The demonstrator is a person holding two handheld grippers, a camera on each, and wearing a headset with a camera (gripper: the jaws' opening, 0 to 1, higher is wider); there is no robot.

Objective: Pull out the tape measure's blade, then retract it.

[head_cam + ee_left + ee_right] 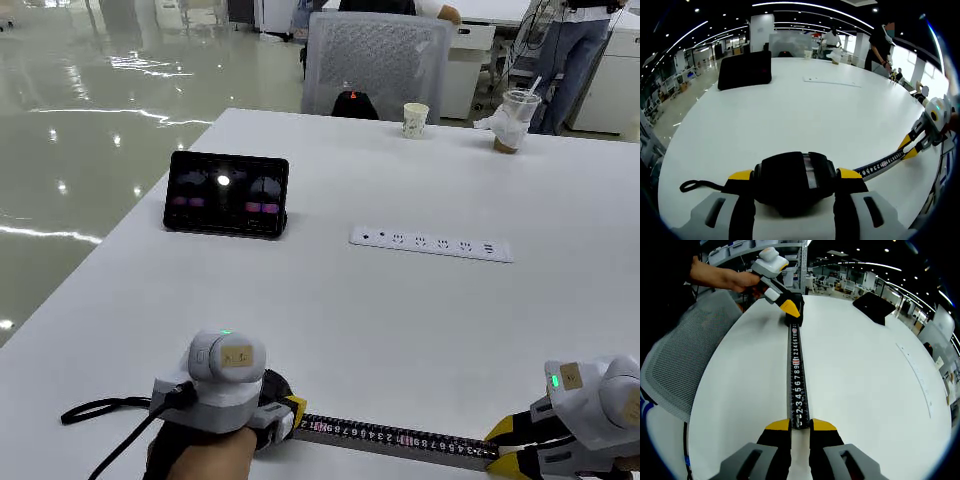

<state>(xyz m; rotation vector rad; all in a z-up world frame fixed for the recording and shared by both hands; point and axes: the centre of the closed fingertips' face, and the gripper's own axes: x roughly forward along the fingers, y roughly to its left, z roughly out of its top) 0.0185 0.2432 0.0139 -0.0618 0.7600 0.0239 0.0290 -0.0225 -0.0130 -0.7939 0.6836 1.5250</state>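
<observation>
While the left gripper (795, 175) clamps the black tape measure case (790, 195) low over the white surface (400, 320), the right gripper (800, 424) pinches the blade (796, 370) at its free end. The blade lies drawn out flat between them, its long axis running straight from the right gripper to the case, so retracting likely means travelling along that line toward the case.

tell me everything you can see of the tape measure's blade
The blade is a narrow dark strip with pale numerals and a red mark partway along. It is pulled out straight, running low over the white table from the black case, held in the left gripper, to the right gripper, shut on its tip.
</observation>
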